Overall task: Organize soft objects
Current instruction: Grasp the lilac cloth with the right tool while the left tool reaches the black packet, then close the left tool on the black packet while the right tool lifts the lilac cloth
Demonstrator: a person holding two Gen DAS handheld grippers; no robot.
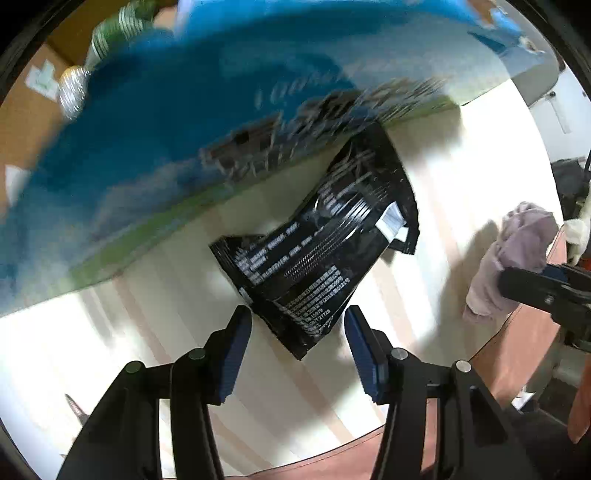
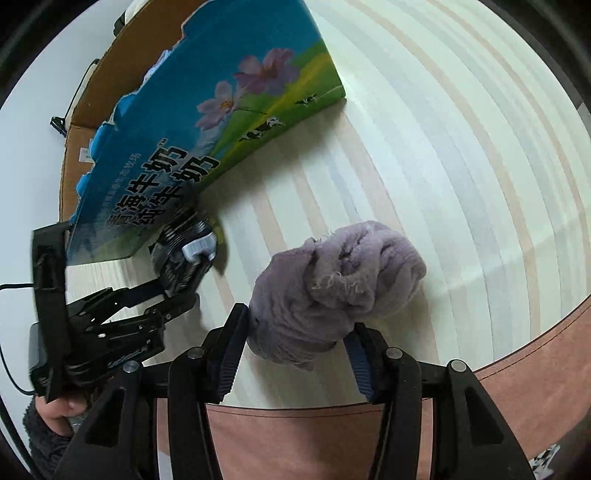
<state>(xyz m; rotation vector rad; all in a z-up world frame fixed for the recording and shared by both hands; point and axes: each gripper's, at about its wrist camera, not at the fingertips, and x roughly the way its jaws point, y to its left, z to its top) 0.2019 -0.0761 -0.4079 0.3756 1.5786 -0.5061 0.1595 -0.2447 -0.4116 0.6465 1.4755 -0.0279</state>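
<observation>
A black printed pouch (image 1: 325,251) lies on the striped table against the foot of a blue milk carton box (image 1: 192,140). My left gripper (image 1: 298,325) is open, its jaws on either side of the pouch's near corner, not closed on it. It also shows in the right wrist view (image 2: 177,295), by the pouch (image 2: 184,254). A crumpled lilac cloth (image 2: 332,291) sits near the table's front edge. My right gripper (image 2: 295,332) has its jaws around the cloth's near end, touching it on both sides. The cloth also shows in the left wrist view (image 1: 513,254).
The blue box (image 2: 207,125) stands open at the back left, with brown cardboard (image 2: 110,74) behind it. A green striped object (image 1: 114,33) and a silvery one (image 1: 72,92) lie in the box. The table's brown front edge (image 2: 517,369) runs close below the grippers.
</observation>
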